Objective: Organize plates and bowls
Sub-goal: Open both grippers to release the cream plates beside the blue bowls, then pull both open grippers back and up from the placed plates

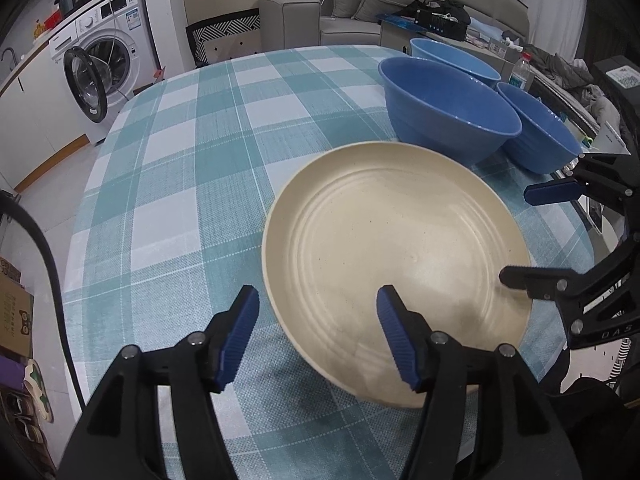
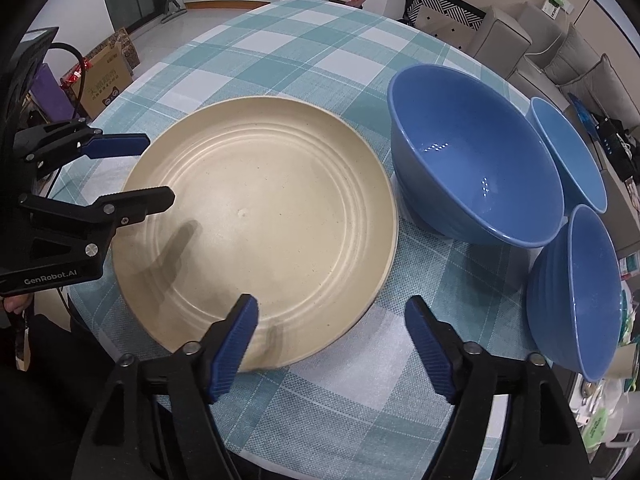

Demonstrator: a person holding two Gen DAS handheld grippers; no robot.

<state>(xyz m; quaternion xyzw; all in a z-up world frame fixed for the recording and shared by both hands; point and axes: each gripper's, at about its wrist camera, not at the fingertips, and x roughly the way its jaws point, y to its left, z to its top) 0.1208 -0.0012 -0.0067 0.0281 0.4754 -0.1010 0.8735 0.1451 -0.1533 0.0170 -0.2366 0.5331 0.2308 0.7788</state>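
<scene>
Both tongs gape, gripping nothing — the left gripper and right gripper straddle opposite rims of the cream plate; blue bowls beyond the right one.

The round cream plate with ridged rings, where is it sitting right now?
The round cream plate lies flat on the checked tablecloth, between the left gripper and the large blue bowl.
</scene>
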